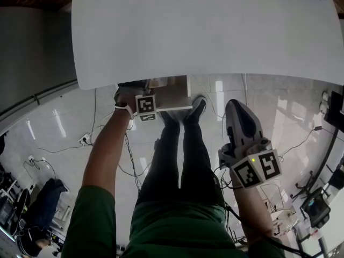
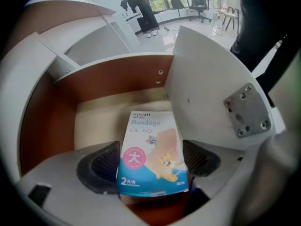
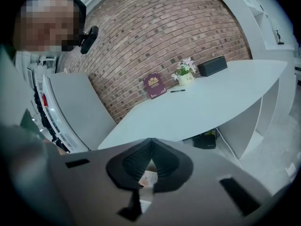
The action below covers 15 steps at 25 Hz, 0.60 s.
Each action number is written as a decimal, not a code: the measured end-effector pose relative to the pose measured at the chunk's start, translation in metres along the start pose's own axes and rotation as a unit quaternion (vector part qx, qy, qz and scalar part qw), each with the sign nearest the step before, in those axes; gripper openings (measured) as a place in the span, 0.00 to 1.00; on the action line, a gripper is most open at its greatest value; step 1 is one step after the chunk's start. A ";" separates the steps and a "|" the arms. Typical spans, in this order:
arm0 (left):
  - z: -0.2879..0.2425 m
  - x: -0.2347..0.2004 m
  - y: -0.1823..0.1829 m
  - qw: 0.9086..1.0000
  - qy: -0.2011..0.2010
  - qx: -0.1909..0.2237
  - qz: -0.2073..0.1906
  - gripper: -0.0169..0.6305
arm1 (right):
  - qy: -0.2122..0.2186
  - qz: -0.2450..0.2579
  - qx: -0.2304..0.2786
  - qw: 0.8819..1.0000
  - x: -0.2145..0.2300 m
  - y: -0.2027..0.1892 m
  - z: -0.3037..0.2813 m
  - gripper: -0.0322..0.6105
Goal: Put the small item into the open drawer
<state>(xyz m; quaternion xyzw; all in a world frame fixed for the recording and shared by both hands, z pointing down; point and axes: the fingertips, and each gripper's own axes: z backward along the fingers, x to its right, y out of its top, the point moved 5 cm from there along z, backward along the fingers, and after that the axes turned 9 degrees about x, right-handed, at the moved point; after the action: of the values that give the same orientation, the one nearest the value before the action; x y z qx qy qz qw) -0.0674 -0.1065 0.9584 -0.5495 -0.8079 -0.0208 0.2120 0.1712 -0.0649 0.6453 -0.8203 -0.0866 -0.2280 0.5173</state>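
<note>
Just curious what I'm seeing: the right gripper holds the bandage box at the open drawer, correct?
No: the left gripper holds the bandage box at the open drawer, as the left gripper view shows.

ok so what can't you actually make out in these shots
Head view: the white tabletop covers most of the drawer and all of the bandage box.
Left gripper view: the bandage box hides the drawer floor beneath it, so contact there is unclear.
Right gripper view: the maroon book has cover print too small to read.
</note>
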 end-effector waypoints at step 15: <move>0.000 0.007 -0.016 0.998 0.011 -0.026 0.065 0.64 | 0.012 0.002 0.004 1.000 -0.010 -0.004 -0.003 0.05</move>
<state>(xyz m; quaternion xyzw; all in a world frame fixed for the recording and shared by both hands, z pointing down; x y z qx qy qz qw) -0.0835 -0.1063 0.9641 -0.6056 -0.7674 -0.0340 0.2079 0.1600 -0.0653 0.6449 -0.8158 -0.0799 -0.2366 0.5216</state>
